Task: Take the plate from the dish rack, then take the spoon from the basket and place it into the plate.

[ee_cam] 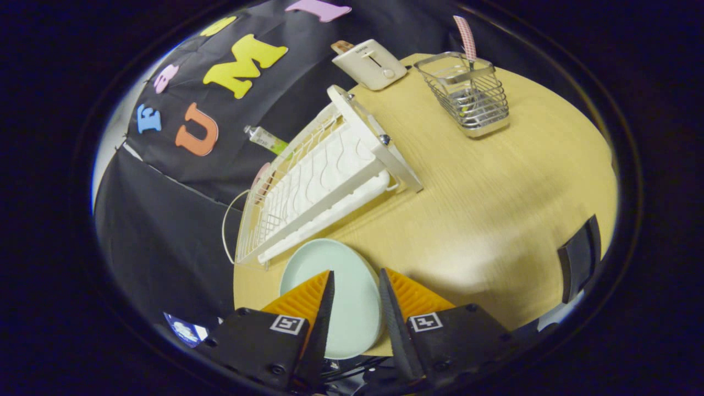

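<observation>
**A:** Gripper view: the plate point(352, 300) sits flat on the table point(495, 220), out of the dish rack point(313, 181), showing between the fingers of the gripper point(356, 280), which stand apart without pressing it.

**B:** So spoon next, I'd guess. The spoon point(466, 38) stands in the basket point(467, 96) well beyond the fingers; swing over there and pinch the handle.

I can read no text from here. The toaster point(369, 64) carries a small dark mark near its top edge, possibly a brand name, but too blurred to make out. The tube point(265, 139) behind the dish rack point(319, 176) has print I cannot resolve. Each of the tongs point(355, 286) bears a square black-and-white coded marker, not lettering.
</observation>
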Tool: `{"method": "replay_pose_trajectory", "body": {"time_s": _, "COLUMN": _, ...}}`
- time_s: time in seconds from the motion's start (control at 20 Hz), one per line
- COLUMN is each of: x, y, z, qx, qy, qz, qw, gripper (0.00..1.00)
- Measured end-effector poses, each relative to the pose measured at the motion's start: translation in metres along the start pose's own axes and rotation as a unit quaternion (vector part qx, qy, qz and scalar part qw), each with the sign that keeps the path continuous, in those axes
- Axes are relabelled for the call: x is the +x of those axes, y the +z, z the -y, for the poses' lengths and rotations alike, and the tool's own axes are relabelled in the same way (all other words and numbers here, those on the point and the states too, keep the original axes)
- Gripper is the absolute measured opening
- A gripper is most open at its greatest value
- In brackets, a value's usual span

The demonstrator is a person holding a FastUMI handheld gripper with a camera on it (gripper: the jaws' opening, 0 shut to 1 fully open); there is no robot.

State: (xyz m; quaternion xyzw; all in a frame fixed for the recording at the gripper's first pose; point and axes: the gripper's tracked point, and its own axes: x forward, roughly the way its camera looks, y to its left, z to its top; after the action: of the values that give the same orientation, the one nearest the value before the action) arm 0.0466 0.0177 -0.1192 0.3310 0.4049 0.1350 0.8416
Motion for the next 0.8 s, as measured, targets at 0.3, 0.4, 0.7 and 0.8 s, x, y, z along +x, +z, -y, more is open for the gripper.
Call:
{"method": "replay_pose_trajectory", "body": {"time_s": 0.3, "x": -0.077, "y": 0.06, "z": 0.016, "qx": -0.145, "qy": -0.063, "qz": 0.164, "qw": 0.974, "gripper": 0.68}}
{"method": "replay_pose_trajectory", "body": {"time_s": 0.4, "x": -0.108, "y": 0.08, "z": 0.024, "qx": -0.184, "qy": -0.088, "qz": 0.224, "qw": 0.953, "gripper": 0.72}}
{"method": "replay_pose_trajectory", "body": {"time_s": 0.7, "x": -0.137, "y": 0.133, "z": 0.073, "qx": -0.247, "qy": -0.125, "qz": 0.346, "qw": 0.896, "gripper": 0.91}}
{"method": "replay_pose_trajectory", "body": {"time_s": 0.8, "x": -0.132, "y": 0.143, "z": 0.085, "qx": -0.26, "qy": -0.127, "qz": 0.363, "qw": 0.886, "gripper": 0.91}}
